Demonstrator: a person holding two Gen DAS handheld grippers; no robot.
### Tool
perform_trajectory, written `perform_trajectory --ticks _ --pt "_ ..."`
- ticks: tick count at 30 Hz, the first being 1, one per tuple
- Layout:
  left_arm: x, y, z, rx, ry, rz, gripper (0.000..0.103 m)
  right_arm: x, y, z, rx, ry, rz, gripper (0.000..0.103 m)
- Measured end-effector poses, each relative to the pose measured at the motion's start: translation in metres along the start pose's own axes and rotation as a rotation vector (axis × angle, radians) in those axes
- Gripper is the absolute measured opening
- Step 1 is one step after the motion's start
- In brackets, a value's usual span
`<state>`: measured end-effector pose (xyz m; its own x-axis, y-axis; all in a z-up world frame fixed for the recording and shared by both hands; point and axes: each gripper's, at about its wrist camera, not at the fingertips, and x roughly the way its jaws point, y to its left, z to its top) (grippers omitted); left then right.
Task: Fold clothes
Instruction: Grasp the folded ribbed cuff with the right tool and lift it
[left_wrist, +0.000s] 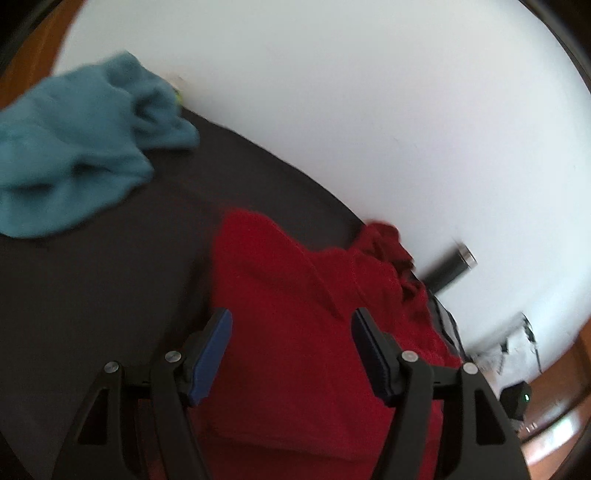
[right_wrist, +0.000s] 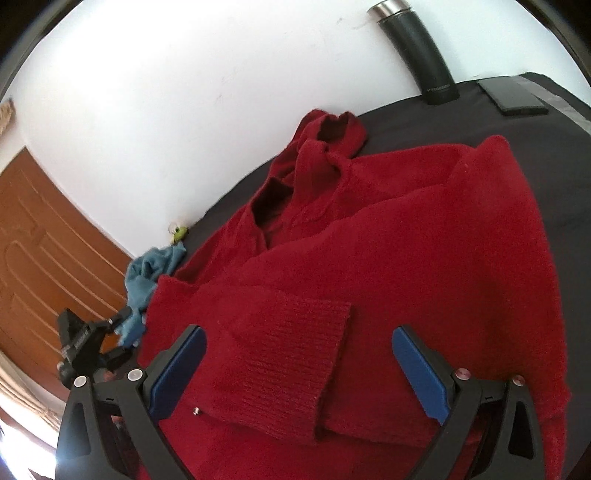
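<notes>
Right wrist view: a red knit sweater lies partly folded on the dark counter, one ribbed cuff laid across its body. The right tongs hover over that cuff, jaws wide, gripping nothing. The left tongs likewise stand apart above the sweater, angled downward. A teal garment lies beside a white wall.

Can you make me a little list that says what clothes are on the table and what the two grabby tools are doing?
main garment: red sweater, partly folded, a ribbed cuff on top
other cloth: blue towel, crumpled, apart from the sweater
surface: dark table cover
behind: black flask standing by the white wall
left tool: open above the sweater, holding nothing
right tool: open over the cuff, holding nothing
</notes>
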<state>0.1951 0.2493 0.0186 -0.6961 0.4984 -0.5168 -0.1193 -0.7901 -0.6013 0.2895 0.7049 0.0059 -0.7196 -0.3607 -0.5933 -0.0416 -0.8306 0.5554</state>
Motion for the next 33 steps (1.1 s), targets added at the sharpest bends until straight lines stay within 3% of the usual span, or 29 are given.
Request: perform_trajectory --ticks 3,7,12,15,19,27,33 --pt "-0.015 0.013 0.005 -0.013 -0.006 0.016 0.074 0.002 0.003 -0.002 -0.030 0.010 -0.023 0.102" --pt "-0.030 0.019 0.007 0.087 0.018 0.125 0.077 0.003 0.004 -0.003 -0.044 0.013 -0.041 0.102" --pt "-0.030 0.020 -0.008 0.225 0.114 0.167 0.078 0.002 0.014 -0.005 -0.088 0.008 -0.093 0.102" --pt "-0.023 0.014 -0.022 0.308 0.168 0.178 0.078 0.005 0.018 -0.007 -0.109 0.027 -0.061 0.102" --pt "-0.016 0.001 -0.032 0.356 0.183 0.178 0.079 0.007 0.020 -0.010 -0.115 0.056 -0.009 0.102" --pt "-0.001 -0.006 -0.035 0.334 0.180 0.169 0.079 0.003 0.005 -0.009 -0.013 0.062 0.137 0.102" --pt "0.002 0.007 -0.032 0.249 0.200 0.144 0.080 0.002 0.005 -0.007 0.014 0.019 0.059 0.102"
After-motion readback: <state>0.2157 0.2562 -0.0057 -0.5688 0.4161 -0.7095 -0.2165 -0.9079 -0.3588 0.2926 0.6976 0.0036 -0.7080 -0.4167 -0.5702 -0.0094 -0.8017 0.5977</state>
